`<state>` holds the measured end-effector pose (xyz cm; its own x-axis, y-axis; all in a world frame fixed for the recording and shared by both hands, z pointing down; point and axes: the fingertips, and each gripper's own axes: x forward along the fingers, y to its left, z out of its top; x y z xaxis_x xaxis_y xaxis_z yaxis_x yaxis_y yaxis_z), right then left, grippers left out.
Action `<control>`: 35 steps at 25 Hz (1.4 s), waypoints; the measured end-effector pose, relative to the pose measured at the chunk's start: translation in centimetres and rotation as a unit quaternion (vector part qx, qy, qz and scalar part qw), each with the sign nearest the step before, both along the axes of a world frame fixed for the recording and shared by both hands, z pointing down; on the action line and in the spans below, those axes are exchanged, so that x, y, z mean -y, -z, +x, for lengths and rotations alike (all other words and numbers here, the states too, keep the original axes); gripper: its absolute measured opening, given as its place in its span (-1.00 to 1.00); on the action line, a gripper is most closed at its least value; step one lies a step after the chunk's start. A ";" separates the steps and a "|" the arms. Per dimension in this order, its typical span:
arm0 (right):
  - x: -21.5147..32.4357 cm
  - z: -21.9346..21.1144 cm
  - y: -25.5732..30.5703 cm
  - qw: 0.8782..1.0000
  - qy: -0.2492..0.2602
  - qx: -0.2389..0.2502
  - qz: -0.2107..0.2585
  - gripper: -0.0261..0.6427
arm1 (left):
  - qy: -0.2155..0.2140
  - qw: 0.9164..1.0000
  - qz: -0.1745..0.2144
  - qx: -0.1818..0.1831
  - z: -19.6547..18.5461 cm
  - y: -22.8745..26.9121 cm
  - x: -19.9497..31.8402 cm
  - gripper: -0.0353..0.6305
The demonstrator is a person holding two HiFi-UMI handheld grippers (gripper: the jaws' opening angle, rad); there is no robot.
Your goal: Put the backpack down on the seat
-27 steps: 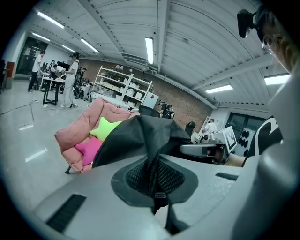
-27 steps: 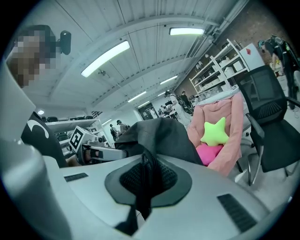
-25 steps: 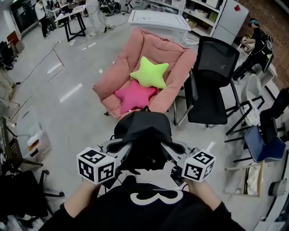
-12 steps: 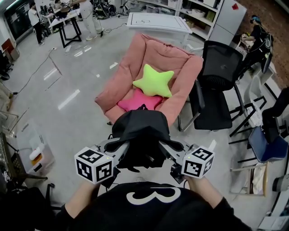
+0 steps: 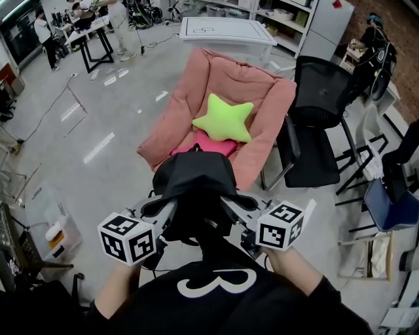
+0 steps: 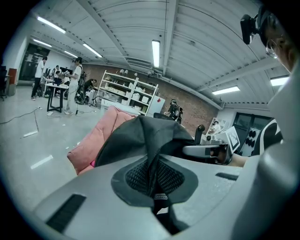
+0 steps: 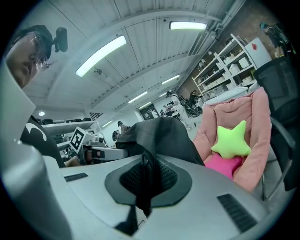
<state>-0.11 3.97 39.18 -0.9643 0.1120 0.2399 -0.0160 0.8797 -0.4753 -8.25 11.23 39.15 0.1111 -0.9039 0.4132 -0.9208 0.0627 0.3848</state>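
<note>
A black backpack (image 5: 193,186) hangs in the air between my two grippers, just before the front edge of the pink padded seat (image 5: 222,78). My left gripper (image 5: 167,212) is shut on the backpack's left side, the black fabric (image 6: 140,136) pinched in its jaws. My right gripper (image 5: 229,206) is shut on the right side, with fabric (image 7: 159,136) pinched the same way. A green star cushion (image 5: 224,119) and a pink star cushion (image 5: 213,144) lie in the seat; the backpack hides part of the pink one.
A black office chair (image 5: 317,111) stands close to the right of the seat. A white table (image 5: 226,29) is behind it, shelves (image 5: 288,16) further back. A blue chair (image 5: 389,203) is at the right. People stand at tables (image 5: 91,29) far left.
The backpack and both grippers have come closer to the pink seat; the bag's top now overlaps the pink star cushion. Both grips are unchanged.
</note>
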 end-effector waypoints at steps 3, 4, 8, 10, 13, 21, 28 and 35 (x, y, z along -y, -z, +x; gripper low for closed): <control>0.7 -1.4 -0.5 1.000 0.006 0.001 -0.005 -0.88 | 0.010 1.000 -0.005 -0.002 -1.3 -0.6 0.6 -0.85; 1.0 -2.1 -0.7 1.000 0.008 0.001 -0.007 -0.88 | 0.013 1.000 -0.007 -0.003 -1.8 -0.8 0.8 -0.85; 2.7 -5.1 -1.5 1.000 0.016 -0.002 -0.016 -0.88 | 0.020 1.000 -0.016 -0.010 -4.7 -1.6 2.3 -0.85; 3.8 -6.7 -2.0 1.000 0.018 -0.001 -0.024 -0.88 | 0.020 1.000 -0.021 -0.011 -6.4 -2.0 3.5 -0.85; 6.2 -8.9 -2.7 0.999 0.018 -0.003 -0.037 -0.88 | 0.018 0.999 -0.032 -0.012 -8.9 -2.5 6.2 -0.85; 14.0 -14.1 -3.1 0.999 -0.003 -0.009 -0.034 -0.88 | -0.011 0.999 -0.047 -0.022 -14.9 -3.3 15.0 -0.85; 21.6 -16.2 -2.8 0.998 -0.053 -0.012 -0.035 -0.88 | -0.063 0.997 -0.046 -0.014 -17.7 -3.1 23.6 -0.85; 27.7 -17.0 -1.8 0.994 -0.109 -0.025 -0.013 -0.88 | -0.110 0.994 -0.026 0.002 -18.9 -2.2 30.6 -0.85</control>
<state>-17.07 -23.77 40.96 -0.9535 -0.0915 0.2871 -0.2288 0.8398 -0.4922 -27.11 -19.40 41.33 0.3015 -0.8354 0.4595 -0.9160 -0.1201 0.3827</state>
